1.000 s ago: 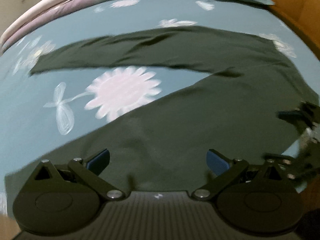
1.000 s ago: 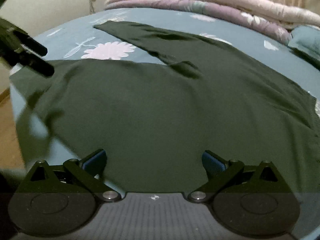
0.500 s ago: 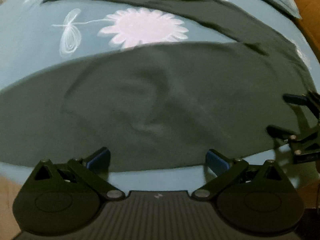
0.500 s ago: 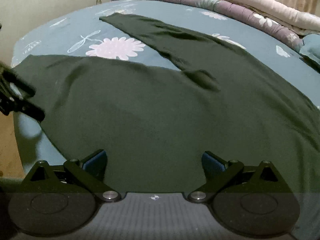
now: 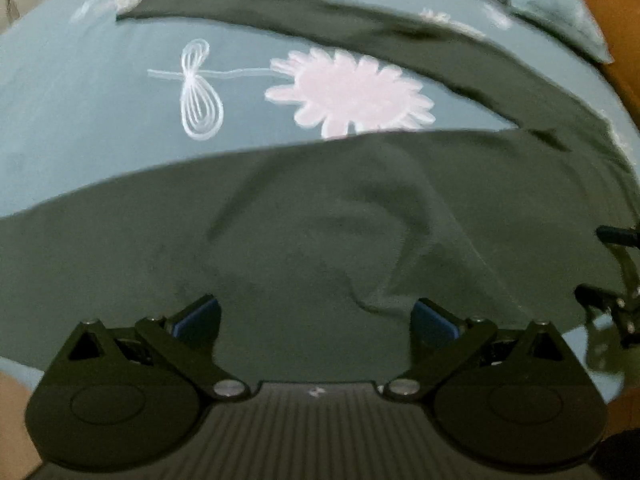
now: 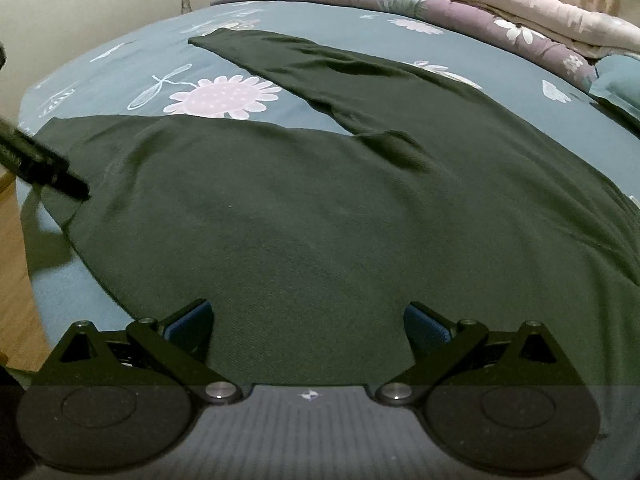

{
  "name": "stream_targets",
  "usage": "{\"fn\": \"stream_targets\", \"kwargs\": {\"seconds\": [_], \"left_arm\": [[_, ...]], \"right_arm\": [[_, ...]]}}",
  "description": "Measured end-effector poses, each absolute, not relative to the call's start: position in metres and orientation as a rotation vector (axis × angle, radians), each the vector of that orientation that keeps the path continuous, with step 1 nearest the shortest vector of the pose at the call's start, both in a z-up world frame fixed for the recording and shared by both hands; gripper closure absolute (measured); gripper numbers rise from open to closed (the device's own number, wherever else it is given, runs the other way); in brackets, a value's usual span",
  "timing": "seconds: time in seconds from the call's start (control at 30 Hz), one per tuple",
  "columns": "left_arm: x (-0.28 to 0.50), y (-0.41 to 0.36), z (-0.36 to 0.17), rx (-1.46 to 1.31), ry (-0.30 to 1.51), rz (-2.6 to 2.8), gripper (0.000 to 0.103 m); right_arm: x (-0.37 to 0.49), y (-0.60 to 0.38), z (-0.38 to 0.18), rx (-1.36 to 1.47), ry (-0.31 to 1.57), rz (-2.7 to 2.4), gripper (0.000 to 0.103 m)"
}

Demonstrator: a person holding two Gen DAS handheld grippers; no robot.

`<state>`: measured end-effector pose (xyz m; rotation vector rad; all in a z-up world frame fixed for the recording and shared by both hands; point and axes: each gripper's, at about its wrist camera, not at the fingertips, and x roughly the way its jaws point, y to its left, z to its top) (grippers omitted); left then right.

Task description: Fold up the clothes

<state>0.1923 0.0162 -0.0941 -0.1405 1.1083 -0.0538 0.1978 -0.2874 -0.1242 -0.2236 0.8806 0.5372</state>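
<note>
Since half a second ago your left view has tilted up: the pink daisy print (image 5: 352, 96) on the teal floral bedsheet (image 5: 80, 120) sat near the top edge then, now it's mid-frame, and the hem strip of sheet below the fabric is gone from between the fingers. Your right view has barely shifted. Your left gripper (image 5: 316, 316) has its jaws spread wide, blue pads apart, nothing between them, hovering low over the dark green long-sleeved knit top (image 5: 320, 240). Your right gripper (image 6: 306, 320) is the same: wide open, empty, just above the cloth near its lower edge. The top (image 6: 320, 208) lies spread flat on the sheet (image 6: 136, 60), body toward you, one sleeve (image 6: 304, 64) stretched out away from the body past the daisy (image 6: 224, 96). There's a small raised fold at the armpit (image 6: 396, 148) and soft creases in the body under your left gripper. Your left tool shows as a dark bar at the left edge of the right view, over the garment's corner; contact can't be told. A folded pink-and-mauve quilt (image 6: 460, 4) lies along the far side of the bed.
</note>
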Motion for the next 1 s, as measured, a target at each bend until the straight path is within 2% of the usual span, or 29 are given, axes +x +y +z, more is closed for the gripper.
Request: {"fn": "stream_targets", "kwargs": {"seconds": [0.1, 0.3, 0.53, 0.67, 0.77, 1.0], "left_arm": [[0.18, 0.033, -0.087, -0.153, 1.129, -0.058, 0.001], [0.196, 0.077, -0.072, -0.104, 0.989, -0.009, 0.001], [0.182, 0.132, -0.093, -0.123, 0.998, -0.069, 0.001], [0.16, 0.162, -0.084, -0.122, 1.018, -0.099, 0.001], [0.163, 0.19, -0.076, -0.132, 0.965, -0.091, 0.001], [0.194, 0.234, -0.093, -0.148, 0.9, -0.092, 0.001]], "right_arm": [[0.198, -0.285, -0.124, -0.22, 0.889, 0.516, 0.0], [0.206, -0.277, -0.115, -0.166, 0.965, 0.435, 0.0], [0.22, -0.272, -0.098, 0.163, 0.96, 0.236, 0.0], [0.224, -0.24, -0.112, 0.076, 0.997, 0.16, 0.0], [0.22, -0.216, -0.121, -0.07, 0.977, 0.104, 0.0], [0.221, -0.213, -0.121, -0.038, 0.979, 0.047, 0.0]]}}
